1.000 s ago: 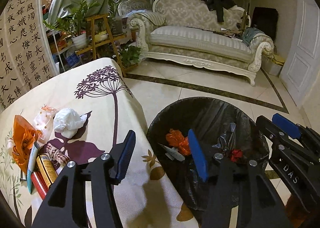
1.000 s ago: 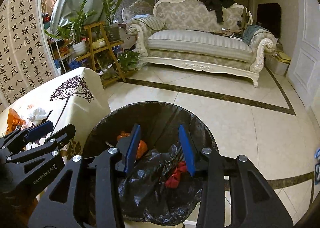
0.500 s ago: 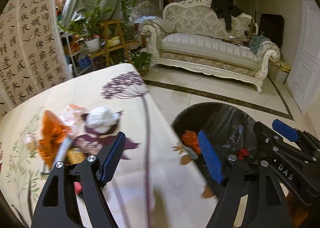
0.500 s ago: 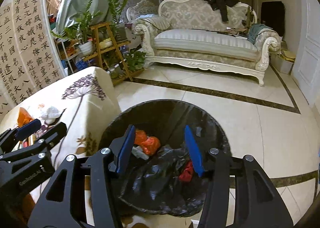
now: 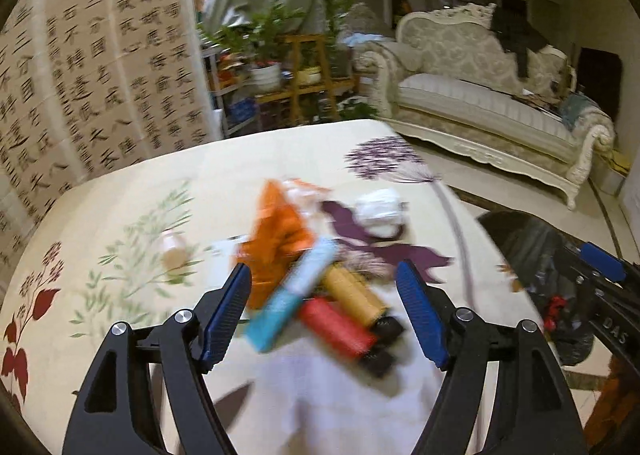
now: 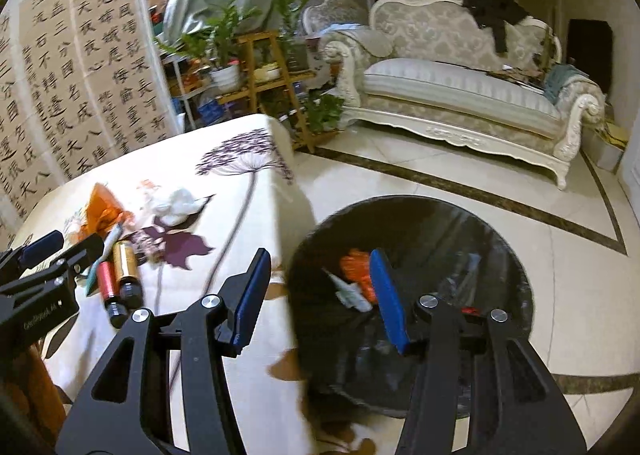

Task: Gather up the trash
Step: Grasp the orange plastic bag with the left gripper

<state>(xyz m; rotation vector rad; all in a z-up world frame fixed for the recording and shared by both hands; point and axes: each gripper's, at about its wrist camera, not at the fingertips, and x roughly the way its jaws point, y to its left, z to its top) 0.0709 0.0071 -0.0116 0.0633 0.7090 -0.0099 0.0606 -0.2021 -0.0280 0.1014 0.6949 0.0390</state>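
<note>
A: What is lying closest on the floral tablecloth [image 5: 132, 191]?
B: A red tube [image 5: 338, 325], a yellow tube [image 5: 354, 291], a blue packet [image 5: 292, 295], an orange wrapper [image 5: 280, 231] and a white crumpled tissue [image 5: 380, 211] are sitting in a pile; the black-lined bin [image 6: 420, 223] is standing beside the table, a cream sofa [image 6: 460, 95] beyond.
A: And the grippers?
B: The left gripper [image 5: 324, 307] is hanging wide apart over the pile, holding nothing; the right gripper [image 6: 320, 295] is gaping empty above the bin's edge.

left tongs [image 5: 324, 307] agape, right tongs [image 6: 320, 295] parted
</note>
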